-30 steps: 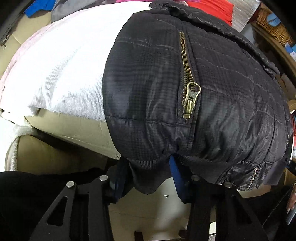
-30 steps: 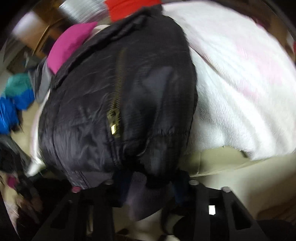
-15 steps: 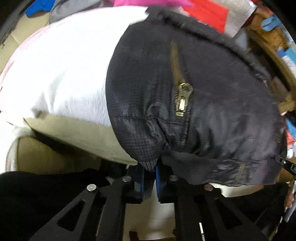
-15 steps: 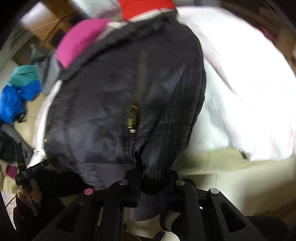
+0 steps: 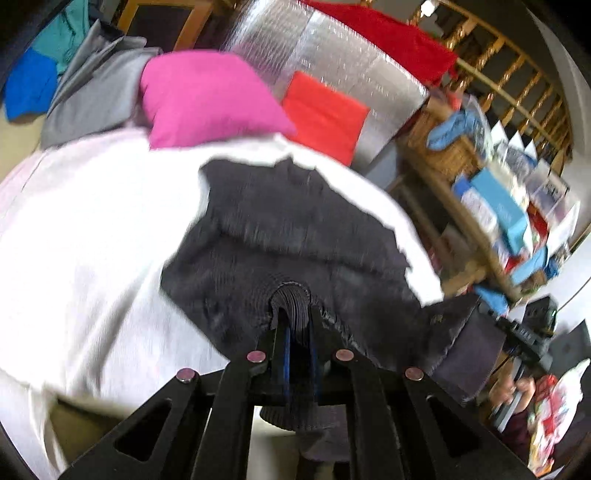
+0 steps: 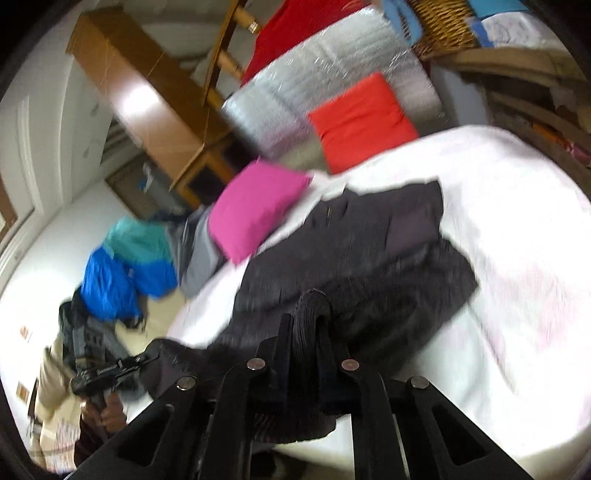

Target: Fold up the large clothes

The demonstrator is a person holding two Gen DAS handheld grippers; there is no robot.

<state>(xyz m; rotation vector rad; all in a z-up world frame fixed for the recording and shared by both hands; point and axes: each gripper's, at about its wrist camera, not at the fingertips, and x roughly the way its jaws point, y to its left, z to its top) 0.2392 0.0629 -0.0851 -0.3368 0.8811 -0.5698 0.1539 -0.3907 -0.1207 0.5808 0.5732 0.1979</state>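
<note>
Where the left wrist camera looks forward, a white bedcover (image 5: 92, 240) fills most of the frame, and a black jacket (image 5: 295, 229) lies on it, blurred by motion. The left gripper (image 5: 293, 325) has its fingers pressed together on a bunched fold of the jacket's ribbed hem, which stands up between the tips while more knit hangs below the linkage. Behind the bedcover, a pink cushion (image 5: 207, 96) sits just beside a red cushion (image 5: 325, 114), both against a silver foil-like panel (image 5: 332, 55) with a red cloth (image 5: 388, 40) draped over its top. A grey garment (image 5: 88, 96) and a blue and teal garment (image 5: 33, 77) lie at the far left. To the right stands a cluttered wooden shelf (image 5: 476, 206) of boxes; their printing is too blurred to read. At the lower right edge, a hand holds the other tool at the jacket's far corner.

From the right wrist view, the same jacket (image 6: 369, 251) spreads across the white bedcover (image 6: 517, 258). The right gripper (image 6: 308, 328) pinches a gathered ridge of ribbed hem, fingers tight against the cloth. Beyond it are the pink cushion (image 6: 255, 210), red cushion (image 6: 362, 122), foil-like panel (image 6: 314, 92) and blue and teal garment (image 6: 125, 266). A wooden cabinet (image 6: 140, 92) rises against the pale wall, and a wicker basket (image 6: 439, 22) sits at the top right. No writing is legible.
</note>
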